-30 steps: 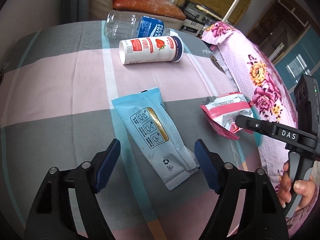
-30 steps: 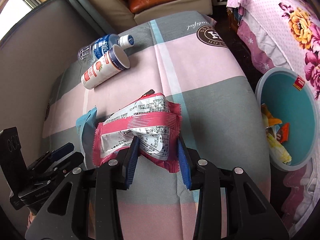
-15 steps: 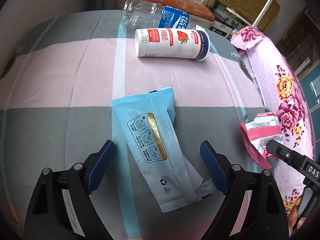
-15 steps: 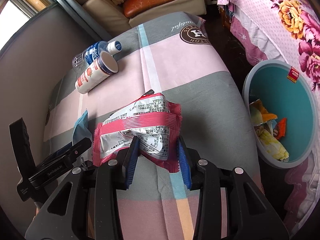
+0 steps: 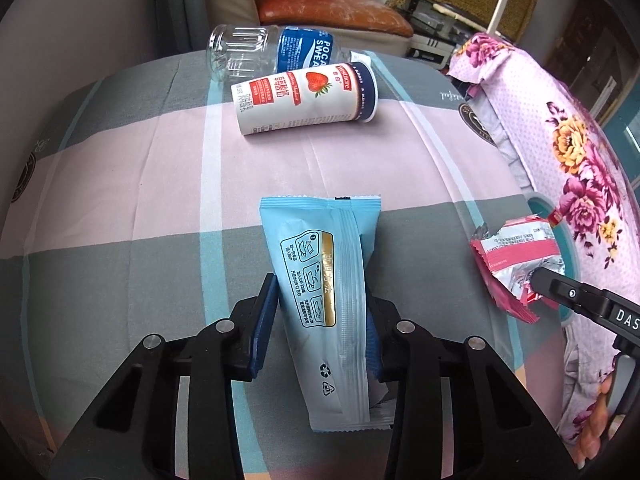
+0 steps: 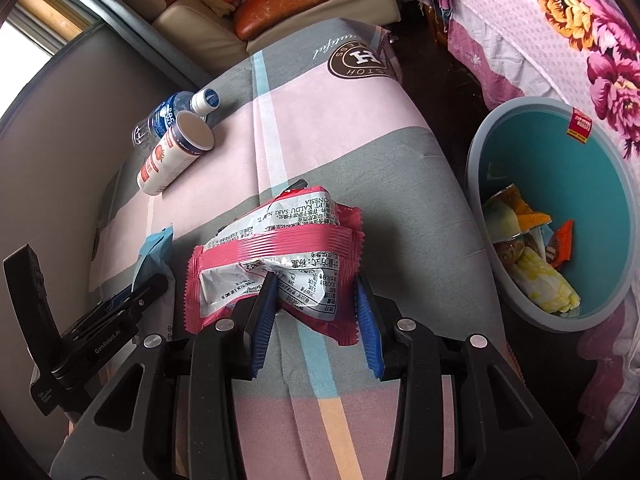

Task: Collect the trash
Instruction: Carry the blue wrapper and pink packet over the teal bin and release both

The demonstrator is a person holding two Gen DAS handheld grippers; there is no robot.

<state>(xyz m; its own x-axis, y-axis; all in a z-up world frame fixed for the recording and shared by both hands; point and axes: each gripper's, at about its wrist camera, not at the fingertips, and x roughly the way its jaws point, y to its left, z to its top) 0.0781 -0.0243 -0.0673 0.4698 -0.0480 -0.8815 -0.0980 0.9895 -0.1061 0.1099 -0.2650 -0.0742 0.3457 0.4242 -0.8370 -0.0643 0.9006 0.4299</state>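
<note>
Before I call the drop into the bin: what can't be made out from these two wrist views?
- Blue wrapper: the left hand-held gripper is closing on it; in the right wrist view only a corner shows.
- Red wrapper: the side facing away from the camera is hidden in the right hand-held gripper.
- Teal bin: near rim cut off, bottom buried under litter.
- Bottle: partly behind the strawberry cup.
</note>
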